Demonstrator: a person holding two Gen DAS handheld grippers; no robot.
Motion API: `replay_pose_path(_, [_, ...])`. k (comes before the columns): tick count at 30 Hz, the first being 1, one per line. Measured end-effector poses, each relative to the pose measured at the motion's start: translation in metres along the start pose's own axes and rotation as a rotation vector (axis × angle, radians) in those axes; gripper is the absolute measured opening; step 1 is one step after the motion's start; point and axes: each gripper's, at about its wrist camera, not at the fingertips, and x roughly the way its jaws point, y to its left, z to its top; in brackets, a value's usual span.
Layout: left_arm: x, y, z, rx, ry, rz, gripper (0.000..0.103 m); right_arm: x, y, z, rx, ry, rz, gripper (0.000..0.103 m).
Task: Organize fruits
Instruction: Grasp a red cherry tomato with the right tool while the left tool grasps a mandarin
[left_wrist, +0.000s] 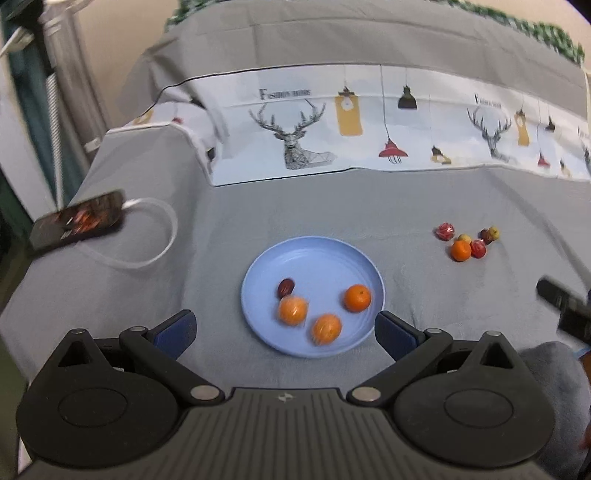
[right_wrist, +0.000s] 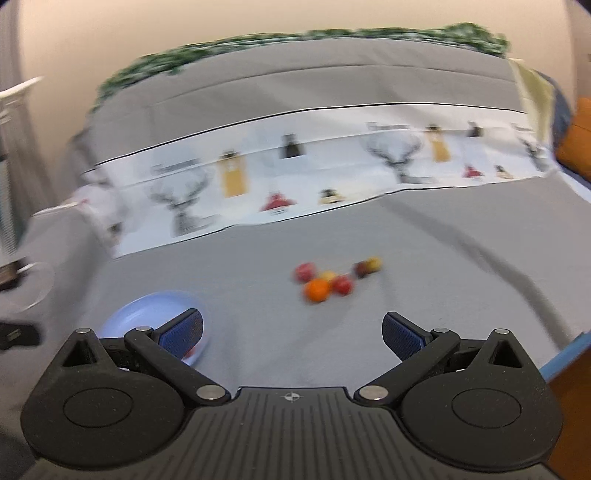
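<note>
A light blue plate lies on the grey bedspread and holds three oranges and a dark red date. My left gripper stands open over the plate's near edge, nothing between its fingers. To the right on the cloth is a small cluster: an orange, red wrapped fruits and small yellowish ones. In the right wrist view, blurred, that cluster lies ahead of my open right gripper, well apart from it. The plate shows behind its left finger.
A phone with a white cable lies at the bed's left. A printed deer-and-lamp sheet crosses the far side. Part of the other gripper enters at the right edge. An orange object sits far right.
</note>
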Motion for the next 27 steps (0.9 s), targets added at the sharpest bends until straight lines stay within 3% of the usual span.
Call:
replay_pose_path(4, [0.031,-0.022,0.025,0.009,0.029,-0.017,0.103,0.063,-0.030,0.011,0.011,-0.001,-0.103,0.102])
replay_pose_path(8, [0.065,-0.042,0.045,0.022,0.065,-0.004,0.103,0.146,-0.050,0.014,0.012,0.073,-0.182,0.102])
replay_pose_path(11, [0.089,-0.055,0.055,0.054,0.088,0.006,0.103,0.202,-0.062,0.011,0.041,0.138,-0.222,0.094])
replay_pose_path(13, [0.107,-0.066,0.061,0.085,0.102,0.005,0.103,0.230,-0.066,0.010,0.066,0.177,-0.201,0.086])
replay_pose_path(15, [0.121,-0.078,0.066,0.118,0.108,0.003,0.103,0.256,-0.067,0.007,0.041,0.199,-0.174,0.071])
replay_pose_path(17, [0.134,-0.093,0.071,0.149,0.094,-0.005,0.103,0.276,-0.066,0.004,0.014,0.205,-0.136,0.066])
replay_pose_path(18, [0.140,-0.100,0.073,0.164,0.085,-0.012,0.103,0.282,-0.064,0.002,-0.020,0.190,-0.135,0.055])
replay_pose_path(19, [0.146,-0.109,0.076,0.180,0.075,-0.030,0.103,0.283,-0.061,0.002,-0.063,0.170,-0.133,0.029])
replay_pose_path(20, [0.154,-0.119,0.079,0.196,0.067,-0.059,0.103,0.284,-0.057,0.001,-0.113,0.162,-0.137,0.029])
replay_pose_path(22, [0.168,-0.141,0.084,0.229,0.057,-0.141,0.103,0.279,-0.062,0.002,-0.081,0.159,-0.157,0.029])
replay_pose_path(27, [0.213,-0.204,0.086,0.309,0.071,-0.299,0.103,0.264,-0.109,0.005,0.179,0.100,-0.366,0.029])
